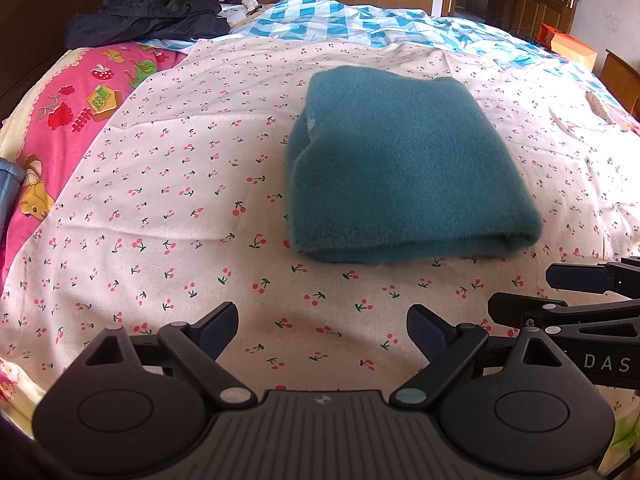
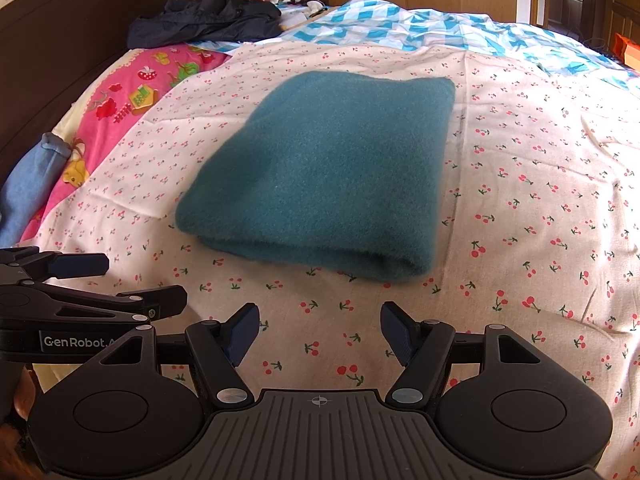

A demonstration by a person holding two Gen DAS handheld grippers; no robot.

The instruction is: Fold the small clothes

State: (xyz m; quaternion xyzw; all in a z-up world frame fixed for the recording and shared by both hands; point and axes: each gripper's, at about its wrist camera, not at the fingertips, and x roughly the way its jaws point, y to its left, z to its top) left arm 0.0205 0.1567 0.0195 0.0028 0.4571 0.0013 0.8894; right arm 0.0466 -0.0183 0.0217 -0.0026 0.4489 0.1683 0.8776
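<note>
A teal fuzzy garment (image 1: pixel 404 168) lies folded into a thick rectangle on the cherry-print sheet (image 1: pixel 168 184), its rounded fold edge facing me. In the right wrist view the same teal garment (image 2: pixel 320 172) sits straight ahead on the cherry-print sheet (image 2: pixel 520 208). My left gripper (image 1: pixel 322 330) hovers open above the sheet, short of the garment's near edge, nothing between its fingers. My right gripper (image 2: pixel 318 332) is open too, also short of the fold and empty. Each gripper shows at the side of the other's view: the right gripper (image 1: pixel 536 292) and the left gripper (image 2: pixel 144 280).
A dark jacket (image 1: pixel 148 16) is heaped at the bed's far left by the headboard. A pink cartoon quilt (image 1: pixel 68 120) and a blue-and-white checked cover (image 1: pixel 360 20) border the sheet. A light blue garment (image 2: pixel 32 192) lies at the left edge. Wooden wardrobes and a door stand behind.
</note>
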